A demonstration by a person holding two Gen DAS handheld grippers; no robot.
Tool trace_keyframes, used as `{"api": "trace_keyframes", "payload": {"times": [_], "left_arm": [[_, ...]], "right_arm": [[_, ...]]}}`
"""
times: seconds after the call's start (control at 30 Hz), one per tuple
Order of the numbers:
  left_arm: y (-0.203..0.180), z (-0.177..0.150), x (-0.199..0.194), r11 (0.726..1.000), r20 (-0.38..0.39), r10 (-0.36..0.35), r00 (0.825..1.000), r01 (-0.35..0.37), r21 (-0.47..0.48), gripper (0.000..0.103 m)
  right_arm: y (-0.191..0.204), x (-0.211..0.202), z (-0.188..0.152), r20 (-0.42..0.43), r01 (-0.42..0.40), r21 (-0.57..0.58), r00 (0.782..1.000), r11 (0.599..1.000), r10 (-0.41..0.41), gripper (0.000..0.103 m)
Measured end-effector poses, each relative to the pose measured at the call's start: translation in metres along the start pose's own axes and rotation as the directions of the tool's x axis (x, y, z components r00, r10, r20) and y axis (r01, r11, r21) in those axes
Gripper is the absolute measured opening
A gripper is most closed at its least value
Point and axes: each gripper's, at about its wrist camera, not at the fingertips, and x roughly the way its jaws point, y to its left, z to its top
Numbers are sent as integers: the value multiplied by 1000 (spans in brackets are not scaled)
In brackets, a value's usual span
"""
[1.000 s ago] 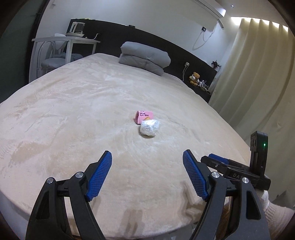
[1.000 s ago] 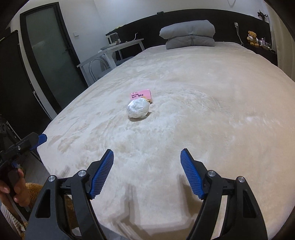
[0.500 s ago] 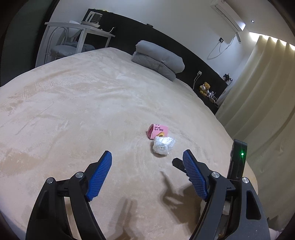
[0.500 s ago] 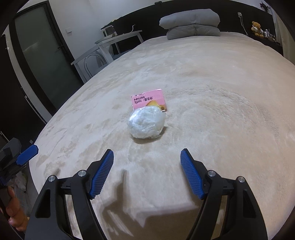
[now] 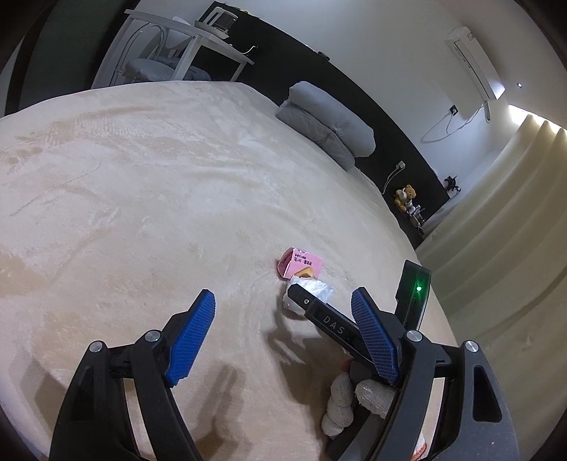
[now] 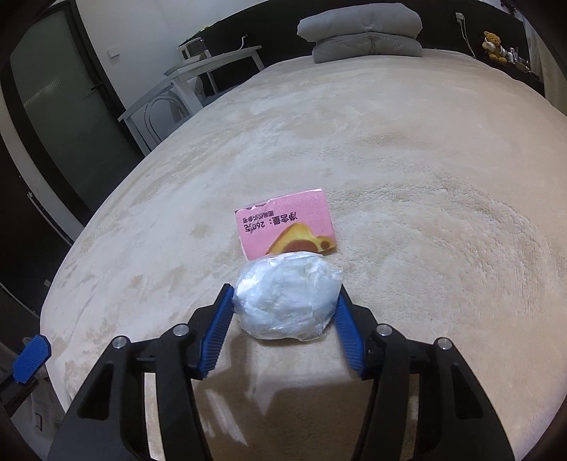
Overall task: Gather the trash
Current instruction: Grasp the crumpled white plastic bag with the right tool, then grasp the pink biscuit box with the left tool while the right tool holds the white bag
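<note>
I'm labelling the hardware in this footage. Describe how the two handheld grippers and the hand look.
Both the left gripper and right gripper have black angular frames with silver pivot bolts and blue ribbed finger pads. The right one carries white "DAS" lettering and a green indicator light. The hand holding it wears a white knit glove.

A wide bed (image 6: 425, 149) is covered by a beige plush blanket. Near its middle a crumpled white plastic wad (image 6: 287, 301) is laid, touched on its far side by a pink carton (image 6: 283, 223). At the far end, stacked grey pillows (image 6: 361, 32) are seen.
</note>
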Motion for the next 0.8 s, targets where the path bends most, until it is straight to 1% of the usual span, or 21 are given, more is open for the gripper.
{"api": "trace_keyframes", "payload": {"times": [0.07,0.13,0.17,0.2,0.27,0.37,0.4,0.53,0.6,0.63,0.67,0.73,0.8], "left_arm": [[-1,-2,5,1000,-16,9,1000,-9,0,78],[0,-3,14,1000,-56,5,998,-5,-3,78],[-1,-4,19,1000,-75,20,997,-20,1,78],[-2,-6,22,999,-78,43,996,-43,10,78],[-4,-7,26,998,-78,58,995,-57,18,79],[-7,-7,34,997,-86,73,994,-71,26,86],[-8,-7,38,997,-98,73,993,-70,34,86],[-20,-6,52,989,-103,117,988,-106,104,88],[-24,-6,60,985,-106,135,985,-122,120,95],[-26,-6,64,985,-105,136,985,-123,119,96],[-29,-5,69,985,-111,133,985,-119,124,96],[-35,-5,80,983,-126,136,983,-118,143,96],[-44,-5,92,975,-124,150,981,-127,182,96]], "right_arm": [[-2,-6,1,5,-24,10,1000,1000,24,54],[-4,-15,1,14,-39,21,999,999,39,54],[-6,-20,1,21,-39,25,999,999,39,54],[-8,-27,1,27,-38,31,999,999,37,54],[-18,-39,-1,32,-33,63,999,997,31,54],[-31,-55,-7,28,-18,103,999,995,15,54],[-36,-61,-9,32,-12,114,999,993,9,54],[-49,-88,-8,70,-12,137,998,990,2,54],[-54,-102,-8,89,-5,137,996,991,-8,54],[-56,-106,-7,86,8,132,996,991,-20,54],[-57,-111,-8,82,25,125,996,992,-36,54],[-62,-120,-9,82,20,134,996,991,-31,54],[-67,-129,-10,74,18,151,997,988,-29,54]]}}
